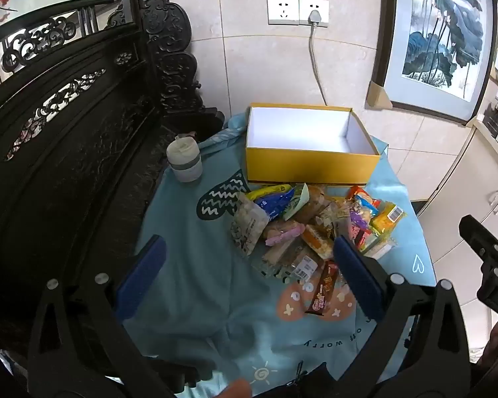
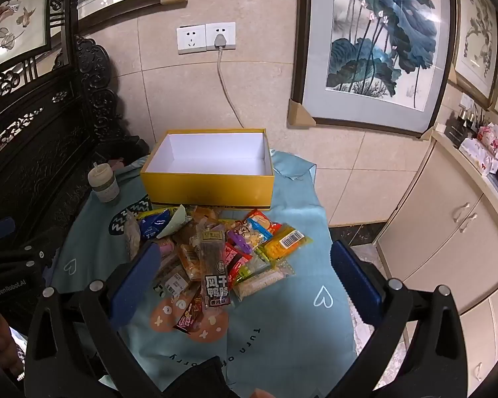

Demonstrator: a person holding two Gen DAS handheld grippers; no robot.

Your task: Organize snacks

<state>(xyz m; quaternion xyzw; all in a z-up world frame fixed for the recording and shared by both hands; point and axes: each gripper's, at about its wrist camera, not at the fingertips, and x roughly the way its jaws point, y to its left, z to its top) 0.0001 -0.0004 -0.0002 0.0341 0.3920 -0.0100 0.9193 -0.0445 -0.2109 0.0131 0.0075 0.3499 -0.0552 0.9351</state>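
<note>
Small table (image 2: 292, 315) dead ahead under my two grippers, cloth (image 2: 282, 338) draped over it. Box (image 2: 206, 182) at 12 o'clock, at the table's far edge, open top, nothing inside. Snack pile (image 2: 215, 252) just in front of the box, centre of the cloth, packets overlapping each other. Cup (image 2: 103, 182) at 10 o'clock, left of the box, near the table's left edge. Carved screen (image 1: 66, 126) at 9 o'clock, beside the table. Wall socket (image 2: 206, 37) behind the box, cord dropping down behind it. Framed painting (image 2: 378, 43) at 1 o'clock against the wall. Cabinet (image 2: 448, 232) at 3 o'clock.
</note>
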